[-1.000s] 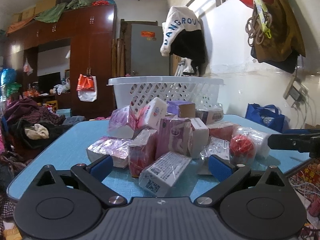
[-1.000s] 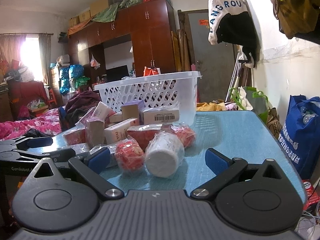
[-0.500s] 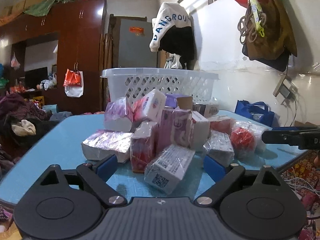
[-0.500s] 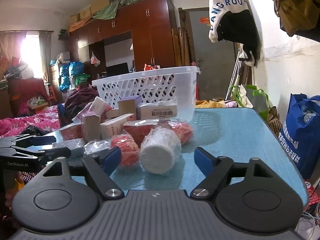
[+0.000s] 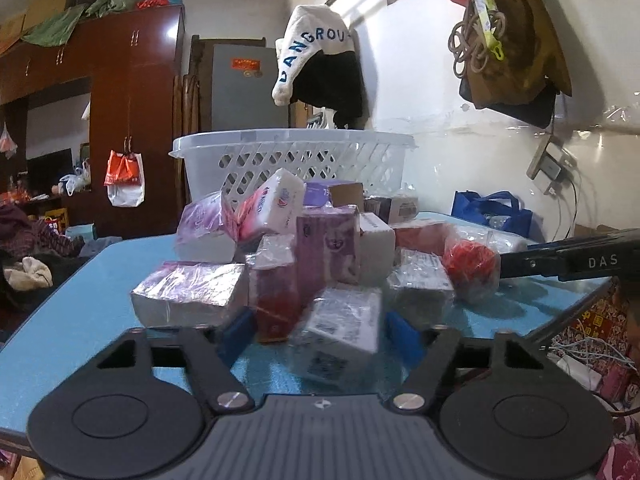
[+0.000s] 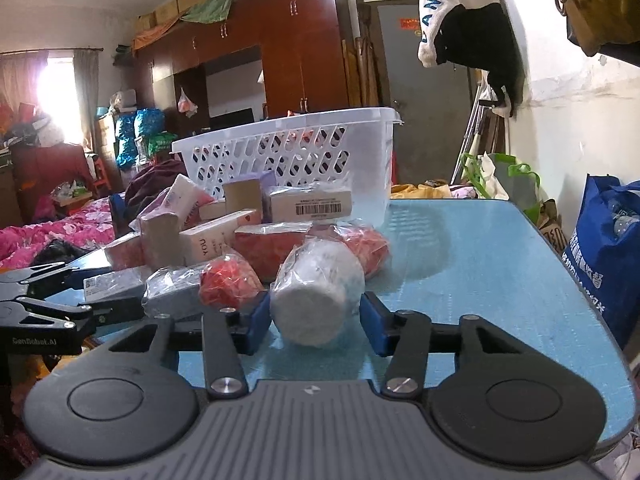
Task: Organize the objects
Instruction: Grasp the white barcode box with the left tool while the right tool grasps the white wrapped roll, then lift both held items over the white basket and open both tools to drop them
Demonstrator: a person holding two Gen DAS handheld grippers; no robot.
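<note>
Dozens of wrapped packages crowd your blue table [image 6: 480, 272] before the white basket [image 6: 296, 148]; your right gripper [image 6: 312, 320] closes around the white roll [image 6: 316, 296], your left gripper [image 5: 320, 330] around a barcoded box [image 5: 340, 336]; wardrobe [image 6: 296, 48] behind.

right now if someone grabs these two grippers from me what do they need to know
Left hand-held gripper: jaws closing around a wrapped white box at the near edge of the pile; pads not clearly pressing yet.
Right hand-held gripper: jaws closing around a wrapped white roll; left pad at it, right pad just short.
Everything else, boxes, tissue packs and red bundles, lies piled on the blue table in front of the white basket.
Done: nothing visibly in the basket yet.
Left: finish both grips, then clear the pile, likely into the basket.
</note>
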